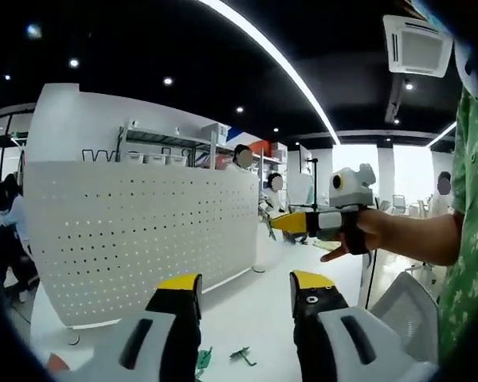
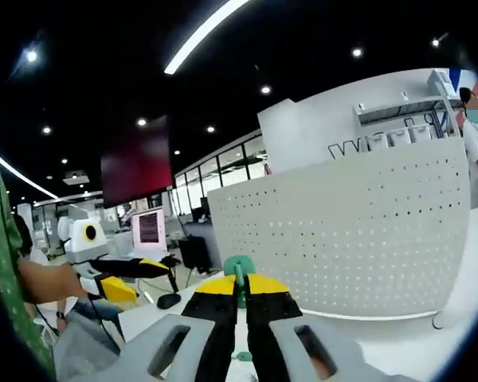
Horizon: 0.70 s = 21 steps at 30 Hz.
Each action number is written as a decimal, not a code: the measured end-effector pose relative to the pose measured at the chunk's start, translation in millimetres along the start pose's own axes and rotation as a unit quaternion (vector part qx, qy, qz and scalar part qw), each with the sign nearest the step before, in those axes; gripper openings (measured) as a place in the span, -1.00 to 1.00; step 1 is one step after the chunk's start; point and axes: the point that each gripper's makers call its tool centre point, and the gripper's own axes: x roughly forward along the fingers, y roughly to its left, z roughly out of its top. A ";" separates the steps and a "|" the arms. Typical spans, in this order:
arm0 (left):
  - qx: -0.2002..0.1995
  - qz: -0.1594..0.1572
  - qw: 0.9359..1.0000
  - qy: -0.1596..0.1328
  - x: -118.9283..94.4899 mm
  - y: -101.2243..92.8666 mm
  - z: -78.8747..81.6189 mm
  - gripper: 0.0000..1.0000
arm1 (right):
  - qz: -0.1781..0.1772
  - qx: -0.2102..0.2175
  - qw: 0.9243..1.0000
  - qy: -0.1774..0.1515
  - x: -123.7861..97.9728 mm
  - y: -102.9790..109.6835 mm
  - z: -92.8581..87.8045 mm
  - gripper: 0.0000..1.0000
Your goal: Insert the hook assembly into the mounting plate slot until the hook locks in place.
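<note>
Hook assembly (image 2: 238, 270): green piece, pinched between the right gripper (image 2: 240, 288) tips, top pokes above the yellow pads, held up in the air in front of the pegboard.
Mounting plate (image 1: 135, 239): white perforated pegboard, upright on the white table (image 1: 247, 318), curved by the lens; in the right gripper view (image 2: 358, 231) it stands to the right of the jaws, near but apart.
Loose parts: two small green pieces on the table, one (image 1: 240, 354) between the left jaws' line, one (image 1: 202, 360) just beside the left jaw.
Left gripper (image 1: 245, 290): jaws wide apart, nothing between them, low over the table, pointing at the plate's lower right edge.
Right gripper pose: seen in the left gripper view (image 1: 291, 222), raised, level, tips point left toward the plate's right edge; a hand (image 1: 358, 235) wraps the handle, forearm comes from the right.
Left gripper from right gripper view (image 2: 127, 278): off to the left, level, well apart.
Open room: bare table in front of the plate and to its right; plate's bottom edge meets the table.
Background: shelves behind the plate, people further back, ceiling light strips.
</note>
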 end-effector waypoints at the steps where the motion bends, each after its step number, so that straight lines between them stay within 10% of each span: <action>1: 0.001 0.001 1.000 0.000 -2.5 0.3 1.7 -0.10 | -0.001 -0.001 1.000 -0.001 -0.8 0.4 0.8 -0.97; 21: 0.018 -0.003 1.000 0.006 -40.8 1.6 24.2 -0.16 | 0.000 -0.001 1.000 -0.015 -5.3 15.3 8.4 -0.97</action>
